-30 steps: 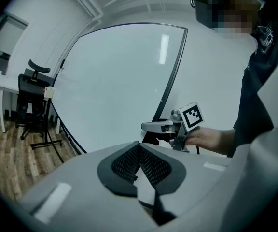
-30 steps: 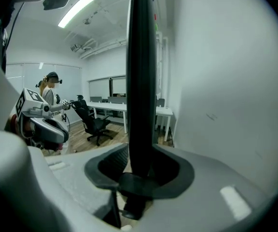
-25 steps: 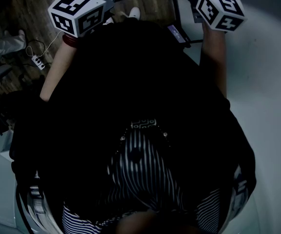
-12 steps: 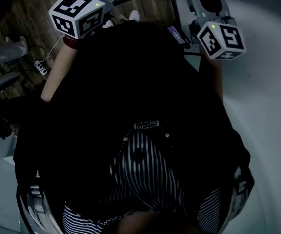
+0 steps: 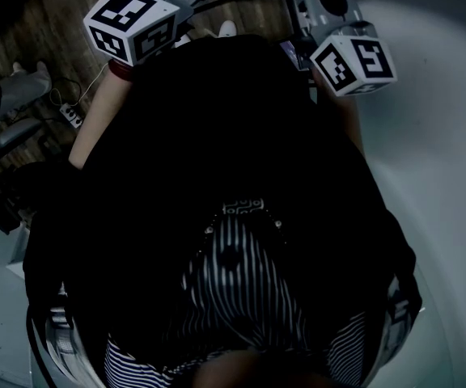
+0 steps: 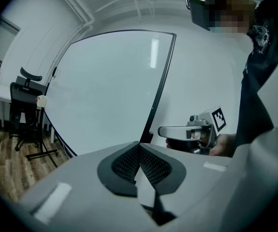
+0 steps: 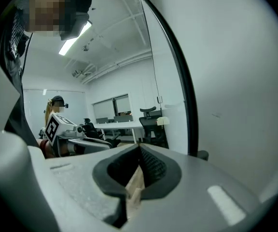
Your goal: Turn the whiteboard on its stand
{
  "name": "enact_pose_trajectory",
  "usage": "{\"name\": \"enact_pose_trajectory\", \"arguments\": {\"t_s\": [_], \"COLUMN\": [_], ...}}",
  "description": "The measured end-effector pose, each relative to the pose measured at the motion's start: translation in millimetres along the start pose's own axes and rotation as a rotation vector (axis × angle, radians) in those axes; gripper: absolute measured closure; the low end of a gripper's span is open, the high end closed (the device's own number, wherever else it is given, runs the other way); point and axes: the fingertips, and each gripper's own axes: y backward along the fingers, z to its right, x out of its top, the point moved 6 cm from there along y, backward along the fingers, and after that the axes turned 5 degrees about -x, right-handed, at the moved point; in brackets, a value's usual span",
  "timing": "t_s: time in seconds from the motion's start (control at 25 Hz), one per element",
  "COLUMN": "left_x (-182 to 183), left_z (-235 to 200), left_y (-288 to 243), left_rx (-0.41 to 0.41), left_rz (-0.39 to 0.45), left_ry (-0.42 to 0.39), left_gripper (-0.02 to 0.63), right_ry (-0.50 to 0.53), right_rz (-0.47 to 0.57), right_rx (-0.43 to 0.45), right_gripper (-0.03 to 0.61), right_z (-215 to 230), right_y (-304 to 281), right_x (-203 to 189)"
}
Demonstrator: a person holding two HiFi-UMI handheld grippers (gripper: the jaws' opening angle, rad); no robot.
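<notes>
Both grippers are up in front of the person, right by the whiteboard (image 6: pixel 105 86). In the left gripper view its shiny white face fills most of the middle. It stands upright with a ceiling light reflected in it, and its dark side edge (image 6: pixel 161 76) runs down to a small black block (image 6: pixel 146 137) just behind the fingertips.

The left gripper (image 6: pixel 139 146) has its fingers pressed together at the tips, right at the foot of that edge. Honestly can't tell if any of the edge is nipped in there.

The right gripper (image 7: pixel 139 148) has just been closing its fingers, and they're together with nothing between them. In its view a dark edge climbs just right of the fingertips, with white surface beyond it.

An office chair (image 6: pixel 25 105) sits on the wood floor (image 6: pixel 4 173) past the board's far side.

Head view is mostly the person's dark top (image 5: pixel 217 136), with the left marker cube (image 5: pixel 132 24) and the right marker cube (image 5: pixel 353 63) near its top edge.
</notes>
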Motion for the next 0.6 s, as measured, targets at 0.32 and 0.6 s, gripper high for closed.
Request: {"name": "enact_pose_trajectory", "arguments": {"t_s": [0.32,0.6], "left_x": [-4,19], "left_z": [-6,-46], "left_y": [4,12], "left_rx": [0.027,0.103], "left_rz": [0.026,0.061], "left_ry": [0.017,-0.016], "left_gripper": [0.617,0.617], "right_ry": [0.000,0.021], "right_rz": [-0.016,-0.020], "right_rx": [0.055,0.206], "right_gripper": [0.575,0.577], "right_z": [-1,-10], "right_y": [-15,-81], "right_x": [-6,8]}}
